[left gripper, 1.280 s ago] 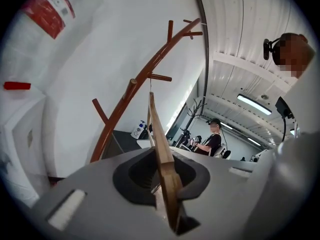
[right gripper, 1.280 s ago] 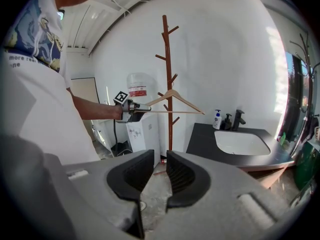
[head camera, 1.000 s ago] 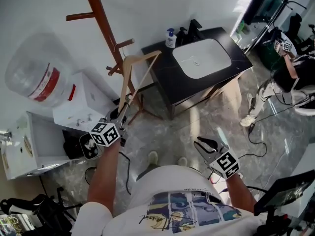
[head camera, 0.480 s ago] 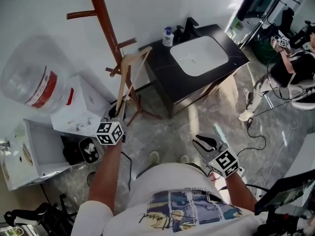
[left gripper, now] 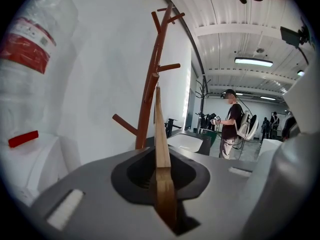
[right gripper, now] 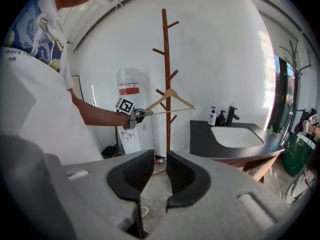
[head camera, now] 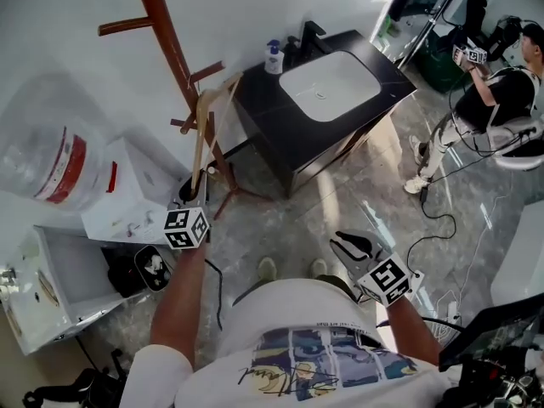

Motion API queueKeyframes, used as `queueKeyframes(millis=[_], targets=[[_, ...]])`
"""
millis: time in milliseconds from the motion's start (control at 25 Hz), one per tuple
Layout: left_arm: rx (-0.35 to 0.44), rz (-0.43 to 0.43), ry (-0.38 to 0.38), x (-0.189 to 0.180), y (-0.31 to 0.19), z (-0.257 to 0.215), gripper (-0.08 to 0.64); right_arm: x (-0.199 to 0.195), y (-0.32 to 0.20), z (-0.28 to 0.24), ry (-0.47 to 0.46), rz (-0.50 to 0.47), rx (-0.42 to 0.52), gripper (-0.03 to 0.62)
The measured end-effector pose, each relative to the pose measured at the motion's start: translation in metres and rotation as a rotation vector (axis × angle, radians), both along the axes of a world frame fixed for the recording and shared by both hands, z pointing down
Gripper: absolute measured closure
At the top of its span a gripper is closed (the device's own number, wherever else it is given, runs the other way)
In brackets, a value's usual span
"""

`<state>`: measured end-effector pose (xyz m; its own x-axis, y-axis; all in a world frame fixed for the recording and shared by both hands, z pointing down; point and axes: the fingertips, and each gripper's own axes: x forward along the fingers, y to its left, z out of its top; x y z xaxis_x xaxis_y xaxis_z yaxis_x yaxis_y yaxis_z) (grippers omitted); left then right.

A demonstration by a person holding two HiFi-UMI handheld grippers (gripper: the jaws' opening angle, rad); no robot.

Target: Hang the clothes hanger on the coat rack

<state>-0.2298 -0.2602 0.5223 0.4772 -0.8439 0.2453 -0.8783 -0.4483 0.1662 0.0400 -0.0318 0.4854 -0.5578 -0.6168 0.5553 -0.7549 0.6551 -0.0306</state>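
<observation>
Since a second ago the left gripper (head camera: 195,190) has carried the hanger (head camera: 202,130) closer to the rack (head camera: 161,24). The hanger was slanted out toward the sink side; now it lies nearly edge-on along the trunk, its far end among the lower pegs. The right gripper (head camera: 343,245) has barely shifted, low by the waist.

- Left gripper: jaws clamped on one end of the wooden hanger, pads tight on the wood. The hanger runs straight out ahead of the tips.
- Rack trunk stands just beyond the hanger's far end and a little left of it in the left gripper view.
- From the right gripper view the hanger's peak sits across the trunk, between two pegs. The hook is too small to see, so whether it is over a peg I cannot tell.
- Right gripper: jaws a little apart, nothing between them, only floor ahead. Rack and hanger are well ahead of it.

Judgement: the carry is about done and the fine part is in hand. The hook has to go over a peg before the clamp lets go.

Writing:
- Water bottle (head camera: 51,147) left of the left gripper has a red label, print unreadable.
- Soap bottle (head camera: 273,58) by the sink (head camera: 327,79) has a blue label, unreadable.
- The shirt (right gripper: 22,59) shows "more", the rest cut off.
- Both gripper cubes carry only square markers.
</observation>
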Motion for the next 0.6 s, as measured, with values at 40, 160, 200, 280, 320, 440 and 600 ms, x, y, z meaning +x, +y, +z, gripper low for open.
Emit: queueKeyframes(millis=[40, 160, 200, 280, 320, 440, 600], targets=[[0.002, 0.004, -0.001, 0.000, -0.001, 0.000, 0.522, 0.000, 0.003, 0.001, 0.003, 0.010, -0.006, 0.514], [0.003, 0.011, -0.003, 0.000, -0.002, 0.002, 0.516, 0.001, 0.008, 0.004, 0.002, 0.031, -0.012, 0.514], [0.001, 0.014, -0.004, 0.000, -0.002, 0.002, 0.513, 0.000, 0.010, 0.005, 0.002, 0.035, -0.012, 0.514], [-0.005, 0.018, -0.006, 0.000, -0.002, 0.005, 0.491, 0.000, 0.011, 0.005, 0.001, 0.043, -0.012, 0.514], [-0.007, 0.020, -0.008, -0.001, -0.001, 0.007, 0.475, -0.001, 0.012, 0.004, -0.003, 0.047, -0.012, 0.514], [-0.016, 0.026, -0.015, 0.000, 0.003, 0.009, 0.471, -0.001, 0.015, 0.003, -0.005, 0.049, -0.016, 0.514], [-0.032, 0.022, -0.024, -0.001, 0.012, 0.012, 0.453, 0.001, 0.016, 0.003, -0.011, 0.035, -0.017, 0.514]])
